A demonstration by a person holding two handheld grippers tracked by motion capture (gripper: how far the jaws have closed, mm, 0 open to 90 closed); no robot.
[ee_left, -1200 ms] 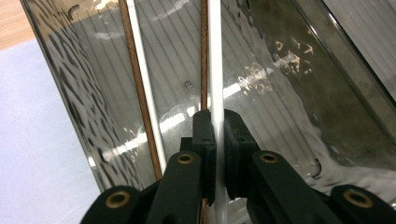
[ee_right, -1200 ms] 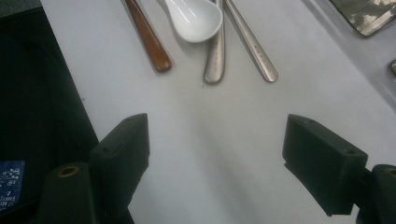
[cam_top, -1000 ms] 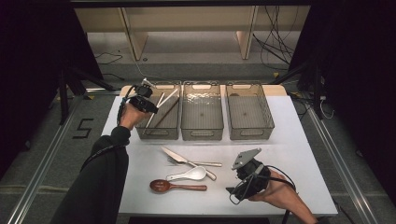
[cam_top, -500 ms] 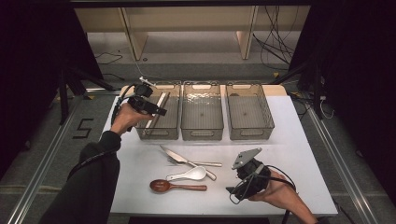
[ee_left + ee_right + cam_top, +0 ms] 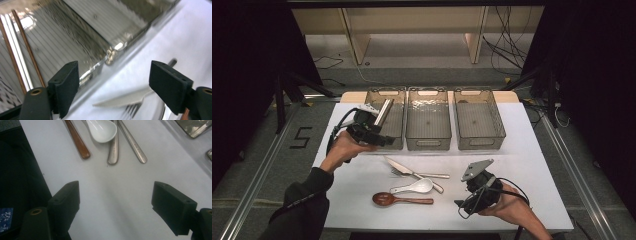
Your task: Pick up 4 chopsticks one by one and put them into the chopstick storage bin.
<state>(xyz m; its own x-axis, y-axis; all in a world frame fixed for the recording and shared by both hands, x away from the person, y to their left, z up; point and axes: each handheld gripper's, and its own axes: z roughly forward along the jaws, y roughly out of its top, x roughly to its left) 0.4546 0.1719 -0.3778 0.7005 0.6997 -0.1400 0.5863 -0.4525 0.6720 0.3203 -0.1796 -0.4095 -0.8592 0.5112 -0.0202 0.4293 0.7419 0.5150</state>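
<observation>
Sorting the cutlery into the bins looks like the job, and the left gripper (image 5: 374,134) hangs at the near left corner of the left bin (image 5: 398,95) with its jaws spread and nothing between them; they have just been opening. The next pick, I reckon, is the knife (image 5: 399,167) or the fork (image 5: 424,175), which lie crossed on the white table (image 5: 532,155) in front of the bins, just beside the white spoon (image 5: 416,187) and the wooden spoon (image 5: 401,199). To do it well I would come down on a handle end clear of the crossing, so one piece lifts without dragging its neighbours. The right gripper (image 5: 472,197) rests near the front edge, jaws also wide apart and empty.

The left bin holds chopsticks (image 5: 18,52), a brown pair and a pale pair lying lengthwise. The middle bin (image 5: 428,120) and the right bin (image 5: 477,120) look empty.
</observation>
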